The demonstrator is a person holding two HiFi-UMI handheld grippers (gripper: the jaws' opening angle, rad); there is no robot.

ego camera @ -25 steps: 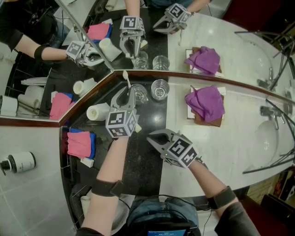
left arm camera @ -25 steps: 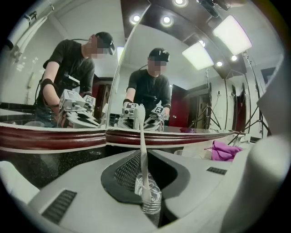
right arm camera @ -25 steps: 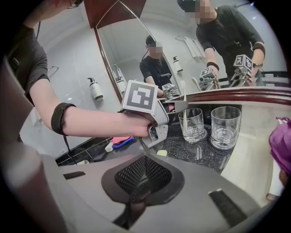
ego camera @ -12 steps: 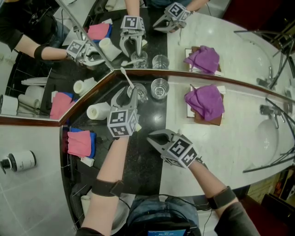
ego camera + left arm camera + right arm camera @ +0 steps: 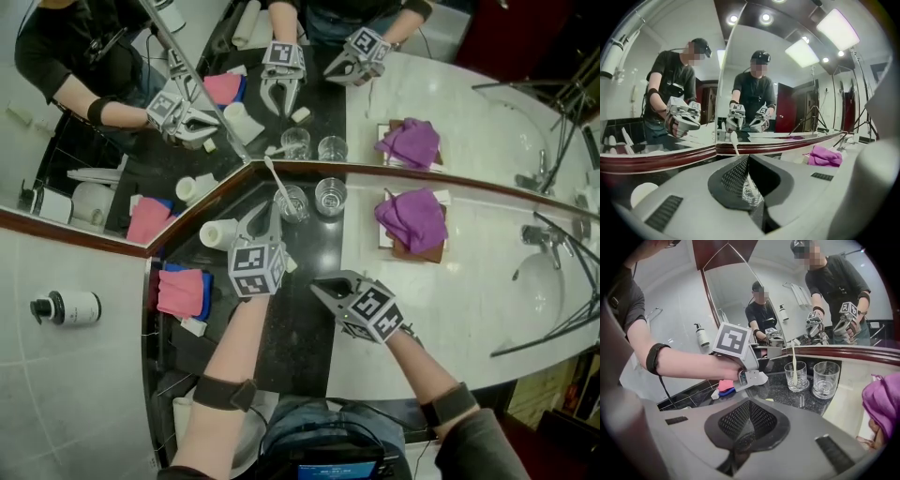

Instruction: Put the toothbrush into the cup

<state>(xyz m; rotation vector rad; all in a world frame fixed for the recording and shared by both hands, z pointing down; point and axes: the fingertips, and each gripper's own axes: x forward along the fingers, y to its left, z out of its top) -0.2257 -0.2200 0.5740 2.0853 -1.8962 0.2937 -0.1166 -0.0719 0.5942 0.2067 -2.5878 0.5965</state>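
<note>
Left tongs (image 5: 266, 214) have just closed, empty, after releasing the white plastic toothbrush (image 5: 278, 185), which now stands in the clear glass cup (image 5: 293, 202); right tongs (image 5: 319, 286) are shut and empty. Task looks done.

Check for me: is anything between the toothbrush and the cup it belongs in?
Nothing visible is. The toothbrush already stands inside the left cup, its top end sticking up above the rim, close to the mirror. The other cup right beside it is empty.
</note>
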